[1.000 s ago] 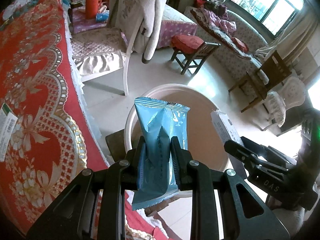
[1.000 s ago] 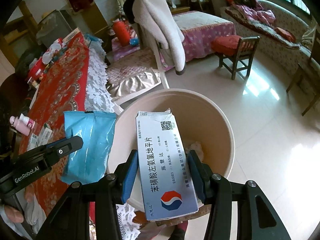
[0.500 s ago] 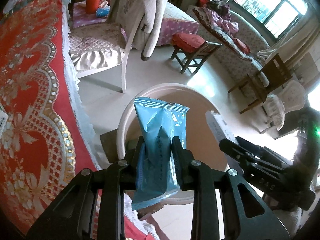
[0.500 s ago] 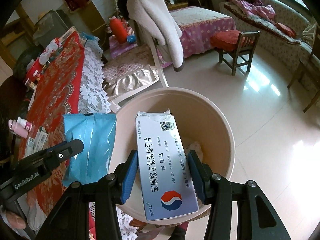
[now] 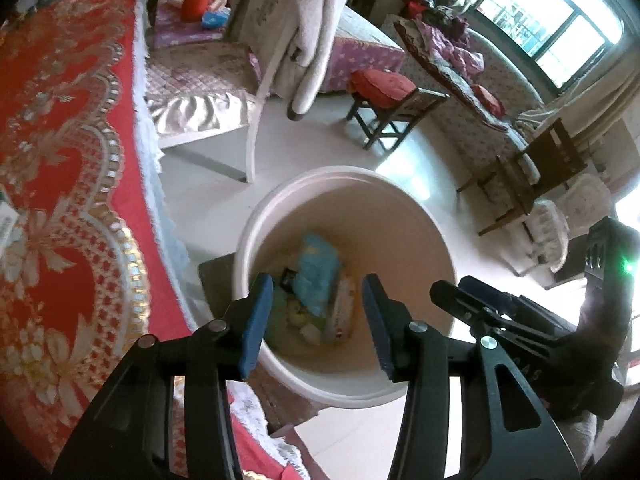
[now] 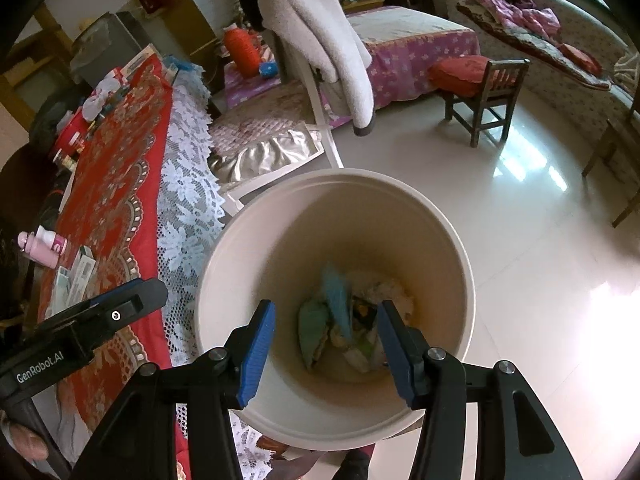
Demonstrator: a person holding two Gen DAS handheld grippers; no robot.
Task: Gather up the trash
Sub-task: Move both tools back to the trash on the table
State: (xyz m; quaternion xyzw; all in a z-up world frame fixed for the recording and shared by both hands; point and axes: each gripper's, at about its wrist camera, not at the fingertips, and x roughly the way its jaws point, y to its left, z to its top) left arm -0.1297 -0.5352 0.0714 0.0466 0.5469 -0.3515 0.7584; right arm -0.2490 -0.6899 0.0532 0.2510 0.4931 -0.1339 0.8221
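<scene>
From the left wrist, the left tool (image 5: 316, 320) hangs over the cream bin (image 5: 400, 192), its jaws opening with nothing between them. Down in the bin lies a blue wrapper (image 5: 318, 276) on top of other scraps, with a pale box (image 5: 344, 308) just beside it. The right tool (image 5: 472, 300) shows at the right edge, near the bin's rim. To the left runs the tabletop under a red patterned cloth (image 5: 60, 160).

From the right wrist, the right tool (image 6: 326, 340) is also over the bin (image 6: 460, 248), released and empty. The blue wrapper (image 6: 338, 304) stands tilted among the litter at the bottom. On the cloth (image 6: 116, 200) beside the left tool (image 6: 132, 300) sit small cartons (image 6: 78, 276) and a pink bottle (image 6: 42, 246).

If the cartons are the trash left to collect, they look light and thin-walled; they should crush under a hard squeeze, so a gentle pinch across the narrow faces seems best. Wrappers like the blue one are limp and slick, best taken mid-body where the film bunches.
</scene>
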